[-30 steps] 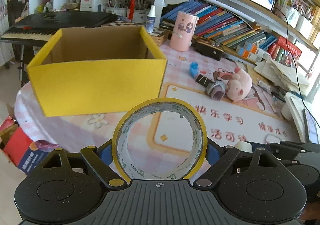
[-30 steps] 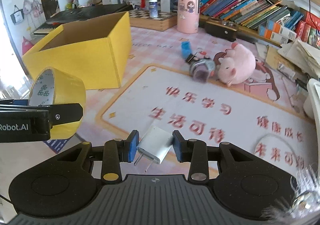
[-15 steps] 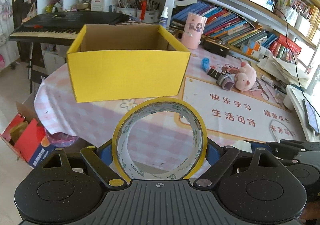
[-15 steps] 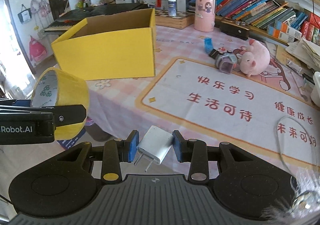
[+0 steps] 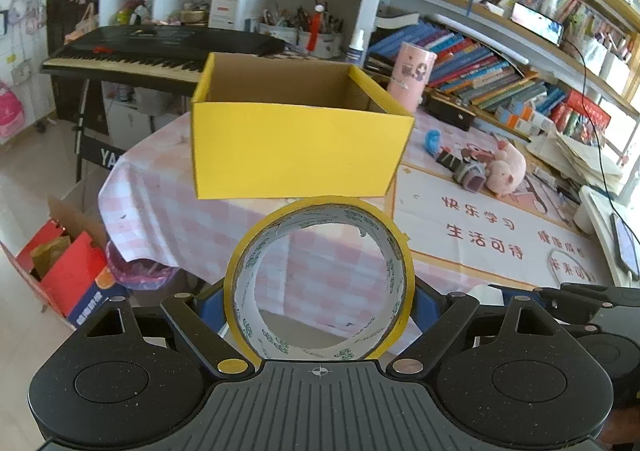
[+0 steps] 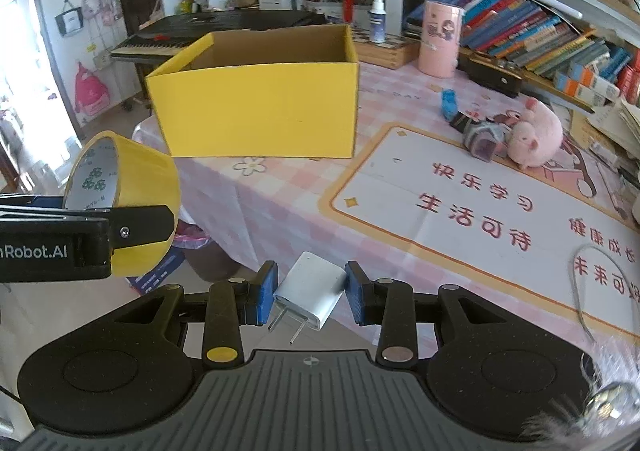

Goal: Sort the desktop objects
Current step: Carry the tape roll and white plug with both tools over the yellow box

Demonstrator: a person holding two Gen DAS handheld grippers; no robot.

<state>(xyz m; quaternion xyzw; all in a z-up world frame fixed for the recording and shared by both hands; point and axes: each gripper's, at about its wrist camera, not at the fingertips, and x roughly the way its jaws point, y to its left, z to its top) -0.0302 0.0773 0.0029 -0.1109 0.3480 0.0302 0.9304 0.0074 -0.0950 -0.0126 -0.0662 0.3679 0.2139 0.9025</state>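
My left gripper [image 5: 318, 301] is shut on a yellow tape roll [image 5: 390, 235], held in the air off the table's near edge; the roll also shows in the right wrist view [image 6: 136, 191]. My right gripper [image 6: 310, 295] is shut on a white plug charger [image 6: 312, 293], prongs pointing down toward me. An open yellow box [image 5: 296, 151] stands on the pink checked tablecloth ahead, also in the right wrist view [image 6: 260, 107]. A pink plush pig [image 6: 536, 137], a small watch-like object [image 6: 482, 135] and a blue item [image 6: 448, 101] lie on the table to the right.
A printed mat [image 6: 480, 207] covers the table's right part. A pink cylinder [image 6: 440, 39], a spray bottle [image 6: 376, 21] and book rows [image 6: 540, 35] stand behind. A keyboard piano [image 5: 160, 47] is at the far left. A red carton [image 5: 68, 271] and a bin [image 5: 140, 271] sit on the floor.
Both grippers have drawn back from the table with their objects still held; the yellow box and table look farther away and the table's edge and floor have come into view.
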